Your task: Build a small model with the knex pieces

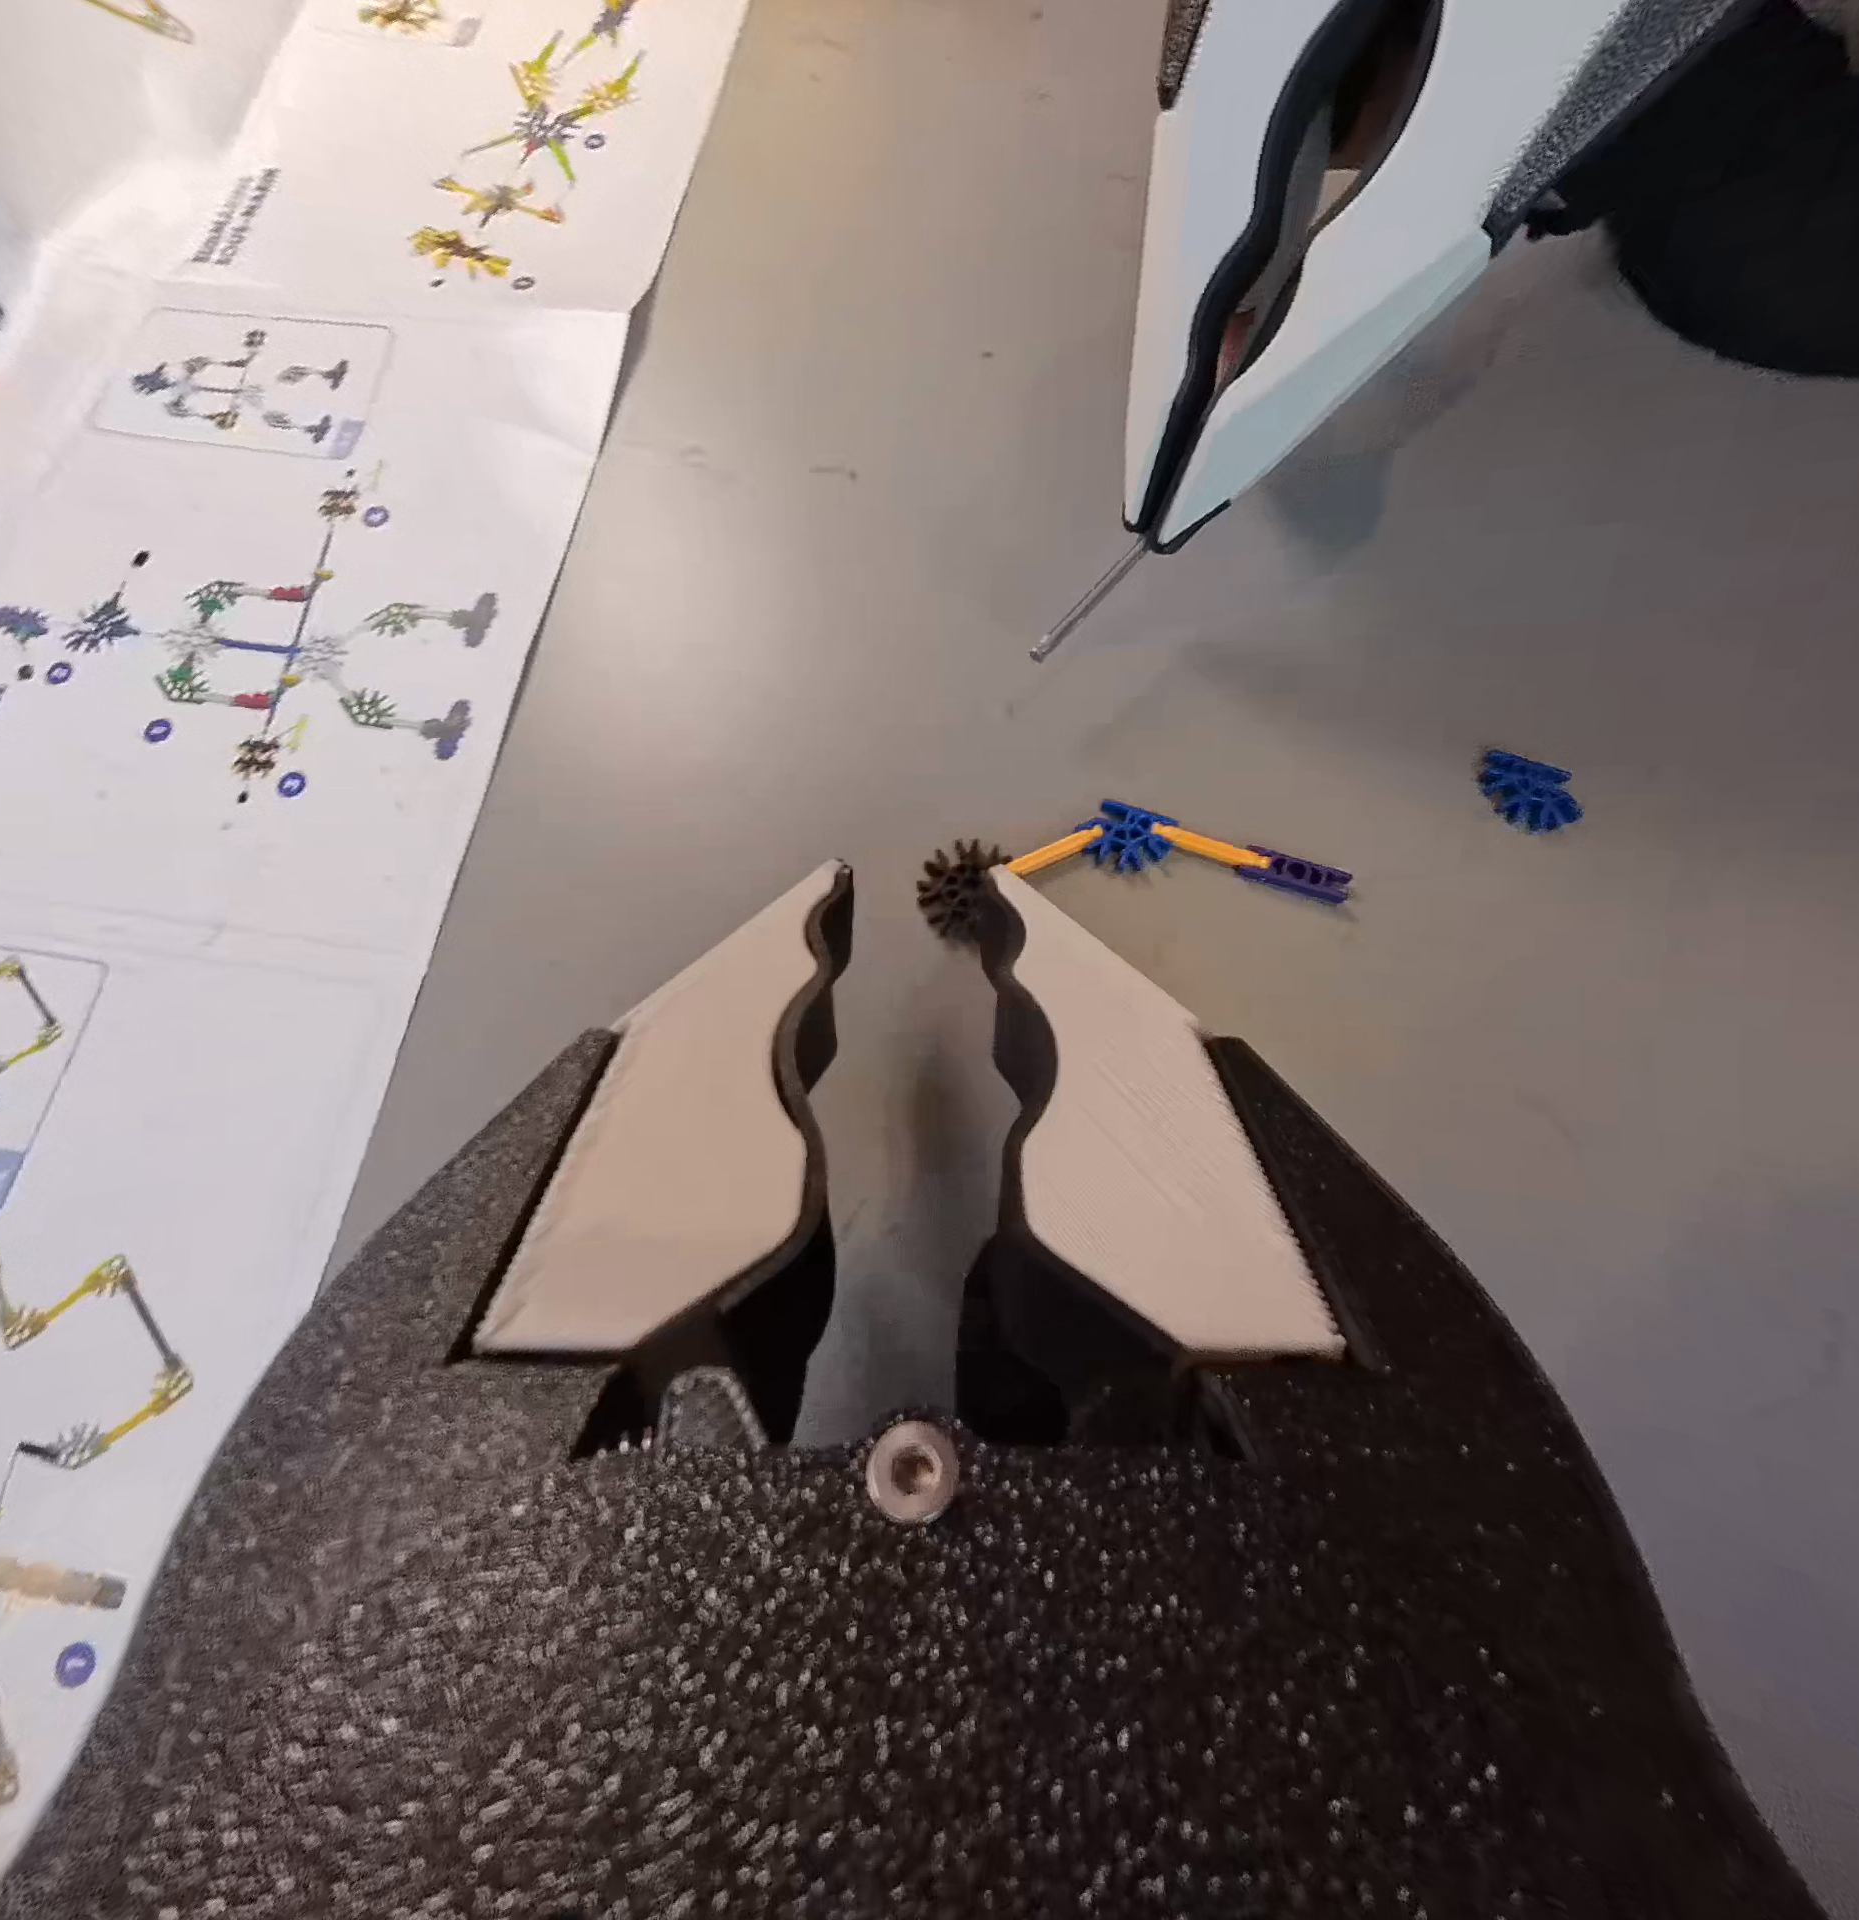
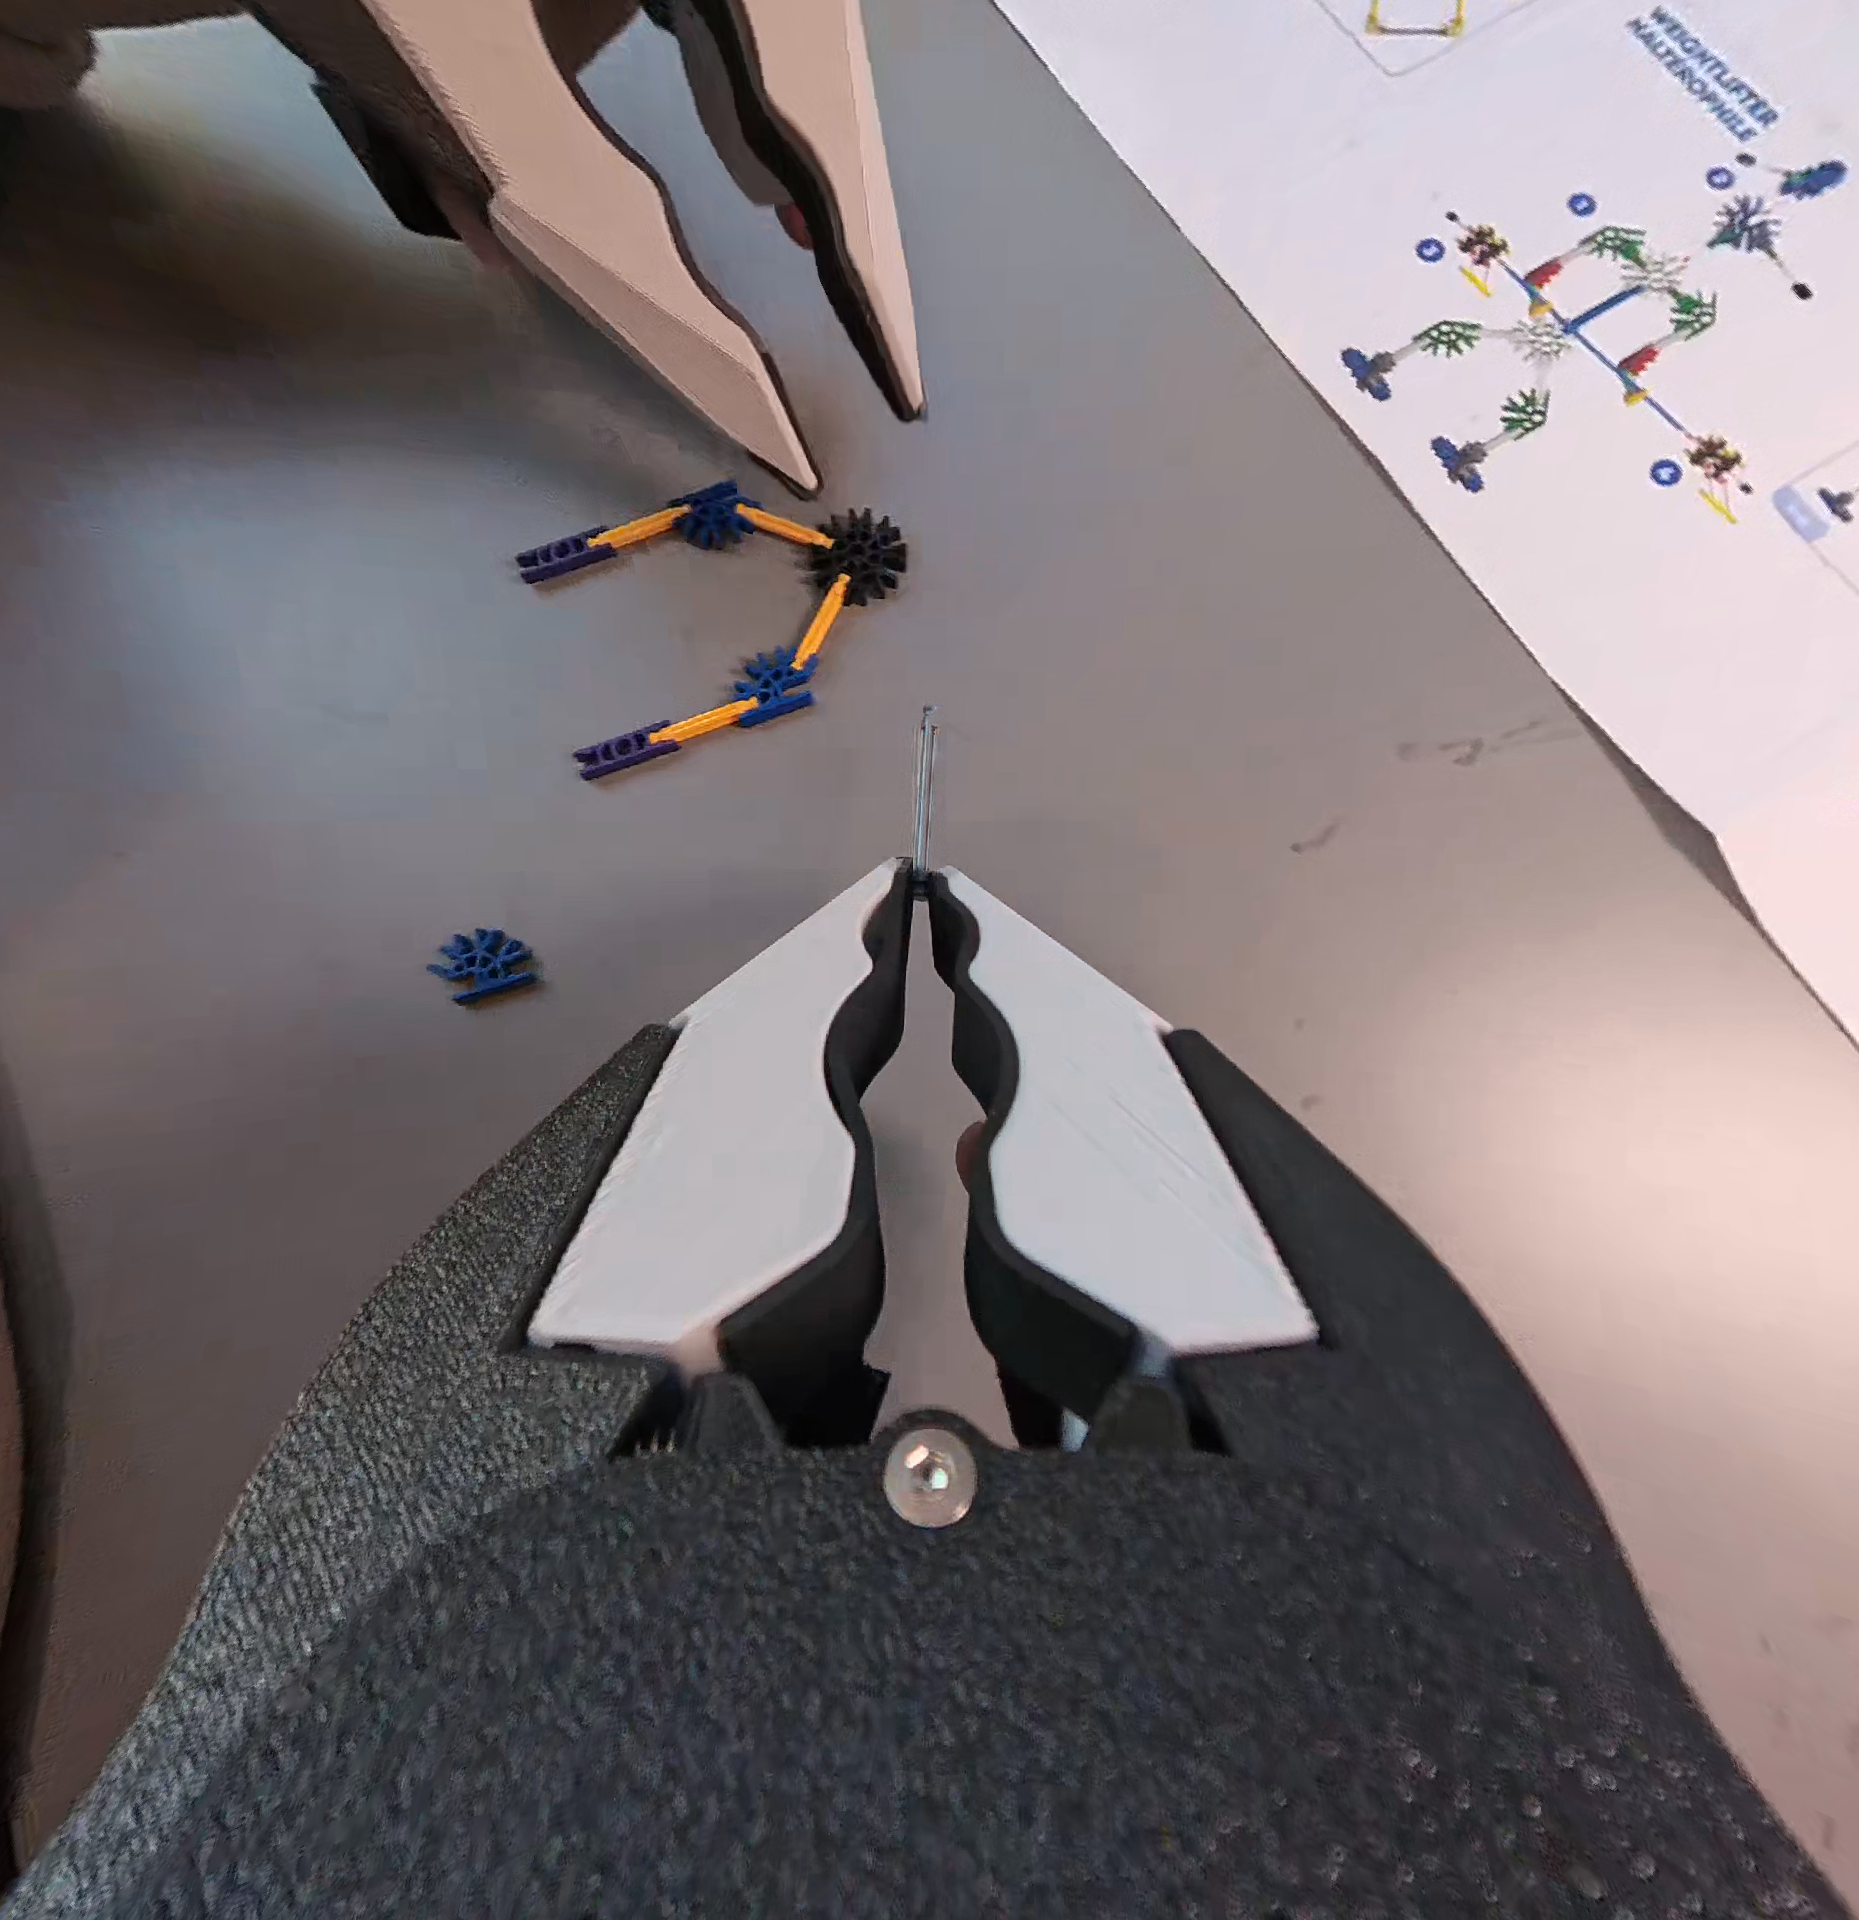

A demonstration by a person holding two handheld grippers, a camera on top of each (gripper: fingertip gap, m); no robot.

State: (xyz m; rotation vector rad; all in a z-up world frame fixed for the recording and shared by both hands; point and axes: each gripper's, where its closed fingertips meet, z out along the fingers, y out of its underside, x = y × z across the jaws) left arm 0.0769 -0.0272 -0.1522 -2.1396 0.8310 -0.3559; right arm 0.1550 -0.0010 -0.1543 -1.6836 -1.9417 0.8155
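My right gripper (image 2: 917,878) is shut on a thin grey metal rod (image 2: 925,790) that sticks out forward past its tips, above the grey table. The left wrist view shows the same grip (image 1: 1148,535) and rod (image 1: 1086,608). My left gripper (image 1: 920,873) is open, its tips just above the table. Its right fingertip (image 1: 1008,894) is next to a black round connector (image 1: 956,888), with a gap to the other pad. The black connector (image 2: 859,556) joins orange rods (image 2: 826,623), blue connectors (image 2: 769,681) and purple end pieces (image 2: 618,750) lying flat. The left gripper (image 2: 860,447) shows just behind it.
A loose blue connector (image 2: 483,964) lies apart on the grey table (image 2: 1268,987); it also shows in the left wrist view (image 1: 1527,792). A white instruction sheet (image 1: 281,675) with coloured drawings covers the table's left side, and shows at the right of the right wrist view (image 2: 1527,343).
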